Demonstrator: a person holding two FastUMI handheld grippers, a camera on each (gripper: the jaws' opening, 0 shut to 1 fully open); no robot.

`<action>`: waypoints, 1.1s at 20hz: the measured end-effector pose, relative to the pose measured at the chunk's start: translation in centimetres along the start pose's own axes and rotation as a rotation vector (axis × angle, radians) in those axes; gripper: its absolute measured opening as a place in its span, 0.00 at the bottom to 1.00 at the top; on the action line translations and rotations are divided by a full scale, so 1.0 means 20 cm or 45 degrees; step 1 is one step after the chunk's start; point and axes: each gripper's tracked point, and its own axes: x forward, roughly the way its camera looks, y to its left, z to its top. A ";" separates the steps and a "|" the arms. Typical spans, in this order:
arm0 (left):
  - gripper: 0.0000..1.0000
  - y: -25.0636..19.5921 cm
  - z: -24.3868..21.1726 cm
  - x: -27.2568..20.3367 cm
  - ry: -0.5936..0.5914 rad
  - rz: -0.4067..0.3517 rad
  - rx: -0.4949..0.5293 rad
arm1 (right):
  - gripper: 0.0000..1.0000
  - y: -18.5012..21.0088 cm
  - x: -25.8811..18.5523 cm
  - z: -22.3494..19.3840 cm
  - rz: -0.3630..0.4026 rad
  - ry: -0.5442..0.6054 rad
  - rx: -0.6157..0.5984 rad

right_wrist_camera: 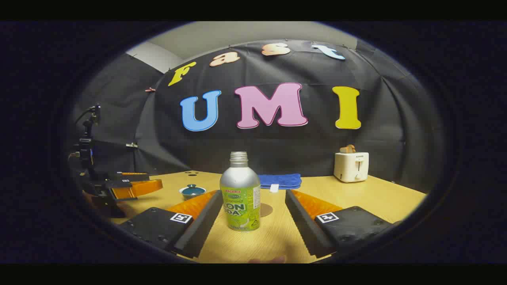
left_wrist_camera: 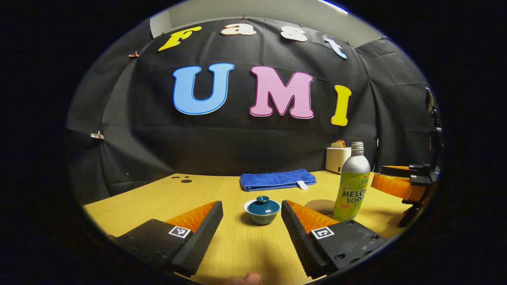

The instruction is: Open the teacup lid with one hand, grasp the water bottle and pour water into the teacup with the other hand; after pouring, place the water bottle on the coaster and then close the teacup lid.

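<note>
Silver-necked water bottle [right_wrist_camera: 240, 194] upright, mouth up; teacup lid [left_wrist_camera: 262, 203] on

Right gripper [right_wrist_camera: 253, 221]: jaws spread wide, low over the table [right_wrist_camera: 388, 202], nothing between them pressed.
Water bottle [right_wrist_camera: 240, 194]: upright on the table, cap off, standing in the gap between the jaws but apart from both.
Coaster [right_wrist_camera: 265, 209]: flat on the table just behind the bottle, partly hidden by it.
Teacup [right_wrist_camera: 192, 192]: off to the left, lid on, beyond the left finger.
Left gripper [right_wrist_camera: 130, 186]: at the far left edge, near the teacup, not touching it.
Blue towel [right_wrist_camera: 279, 181]: folded, at the back of the table.
Toaster [right_wrist_camera: 351, 166]: back right, against the wall.
</note>
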 end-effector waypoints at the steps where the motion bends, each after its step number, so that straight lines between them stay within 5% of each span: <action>1: 0.94 -0.01 0.00 0.00 -0.003 0.002 0.001 | 0.97 0.00 -0.01 0.00 0.003 0.008 0.000; 18: 0.95 -0.03 0.00 0.02 -0.004 -0.015 0.001 | 0.98 0.06 0.00 -0.08 0.050 0.114 -0.001; 22: 0.95 -0.06 0.01 0.12 -0.012 -0.107 0.005 | 0.98 0.06 0.00 -0.08 0.049 0.116 0.002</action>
